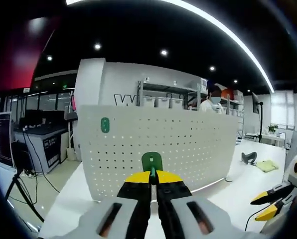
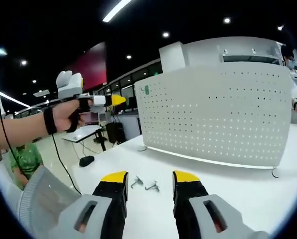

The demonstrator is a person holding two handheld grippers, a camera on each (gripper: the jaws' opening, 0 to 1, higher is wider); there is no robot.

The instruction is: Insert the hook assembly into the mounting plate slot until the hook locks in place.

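Left gripper view showed the left gripper (image 1: 152,180) with its yellow-tipped jaws pressed together on a green hook (image 1: 152,162), held up in front of the white perforated mounting plate (image 1: 188,144) that stood upright on the white table (image 1: 223,199). A second green hook (image 1: 105,125) already sat in the plate near its upper left corner. At the far right of this view the right gripper (image 1: 268,205) came in low over the table, and a person in white (image 1: 212,102) stood behind the plate.

In the right gripper view, the right gripper (image 2: 148,180) hung above the table (image 2: 238,194) with its jaws spread apart and nothing between them. Two small metal hooks (image 2: 145,184) lay on the table just beyond its tips. To the left, a hand (image 2: 69,115) held the left gripper (image 2: 111,100) raised toward the plate (image 2: 213,114), near the green hook (image 2: 146,89) mounted at its corner.
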